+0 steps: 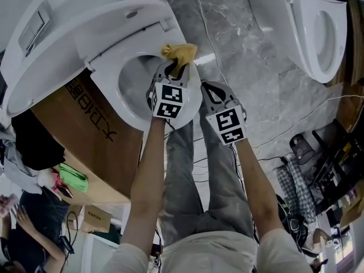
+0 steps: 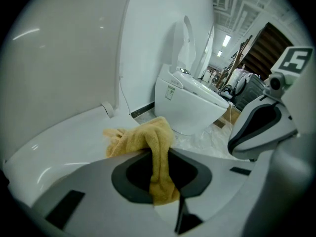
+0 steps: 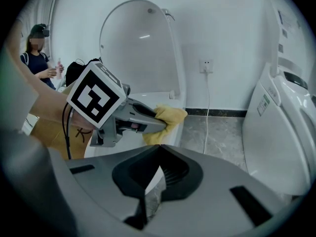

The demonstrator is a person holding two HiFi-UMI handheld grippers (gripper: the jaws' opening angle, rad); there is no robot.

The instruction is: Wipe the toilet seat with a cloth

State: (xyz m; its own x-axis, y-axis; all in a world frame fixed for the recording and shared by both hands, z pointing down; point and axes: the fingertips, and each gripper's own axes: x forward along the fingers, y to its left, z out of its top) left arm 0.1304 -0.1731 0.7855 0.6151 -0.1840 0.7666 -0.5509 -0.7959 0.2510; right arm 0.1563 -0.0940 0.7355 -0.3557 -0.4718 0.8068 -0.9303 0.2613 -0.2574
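Left hand-held gripper point(image 1: 177, 68) clamps one cloth point(image 1: 181, 52) on one toilet seat point(image 1: 107, 73).

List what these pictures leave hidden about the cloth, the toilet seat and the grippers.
- Head view: the left gripper covers where the yellow terry cloth meets the white toilet seat.
- Left gripper view: that gripper's grey body hides the seat's near rim.
- Right gripper view: the left gripper covers part of the cloth.
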